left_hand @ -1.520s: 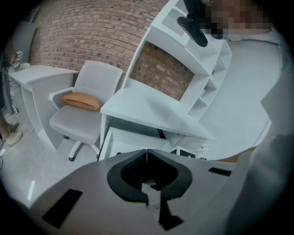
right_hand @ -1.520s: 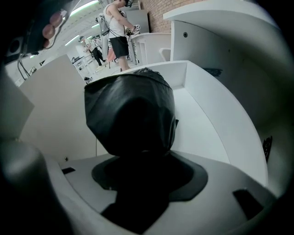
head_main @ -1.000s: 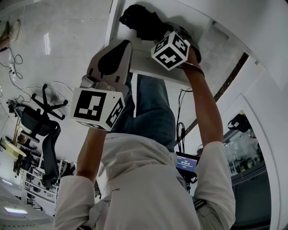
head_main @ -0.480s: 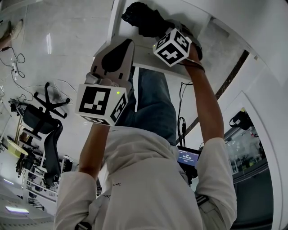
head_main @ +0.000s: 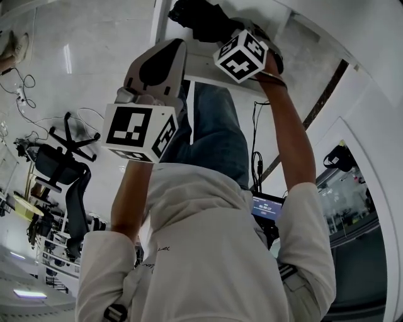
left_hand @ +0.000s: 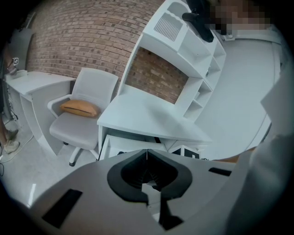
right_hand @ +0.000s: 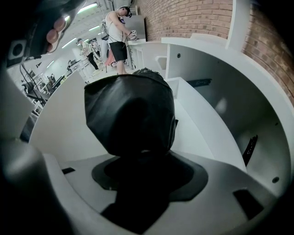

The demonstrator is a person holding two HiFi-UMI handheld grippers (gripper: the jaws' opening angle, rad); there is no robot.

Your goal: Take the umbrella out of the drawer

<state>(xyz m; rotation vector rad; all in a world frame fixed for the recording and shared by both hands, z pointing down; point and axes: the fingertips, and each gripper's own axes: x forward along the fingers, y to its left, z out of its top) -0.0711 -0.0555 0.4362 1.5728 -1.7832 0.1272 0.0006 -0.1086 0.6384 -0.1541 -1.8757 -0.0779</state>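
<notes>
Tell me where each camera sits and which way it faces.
Head view: on the person's head, looking steeply down at shirt, jeans, arms, left hand-held gripper and right hand-held gripper.
Left gripper view: on the left one, facing white desk and chair; shut jaws and shirt show.
Right gripper view: on the right one, facing a white compartment; jaws shut on black umbrella.
Shared: head view and right gripper view show the umbrella.

Cool, even indoor light; ceiling strip lights (right_hand: pixel 89 7) burn out in right gripper view; floor (head_main: pixel 66 60) shows a glare streak. Heavy fisheye bending, dark corners; umbrella (right_hand: pixel 131 114) close, underexposed, near-featureless
</notes>
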